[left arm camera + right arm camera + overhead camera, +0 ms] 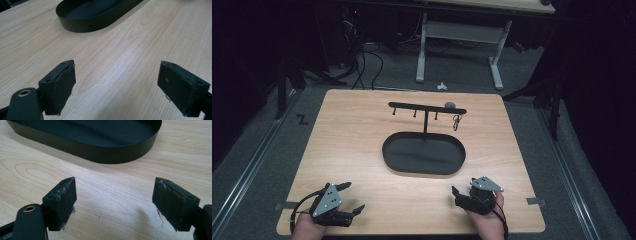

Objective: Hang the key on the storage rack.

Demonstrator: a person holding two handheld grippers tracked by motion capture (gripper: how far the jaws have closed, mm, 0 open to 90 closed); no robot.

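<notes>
Tray (424, 170) ahead, between tools | left tool (353, 198) wide, empty | right tool (463, 186) wide, empty

Dark room, grey carpet floor (257, 150), white-legged desk (462, 35) behind (cables (362, 65) beneath), wooden table (357, 130).

No readable text, labels or brands. One black Z-shaped mark (302, 119) on the grey floor, left of the table (362, 125).

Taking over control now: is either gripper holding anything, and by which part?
Nothing is held. The left gripper and right gripper both have jaws apart, with bare wooden table between.
</notes>
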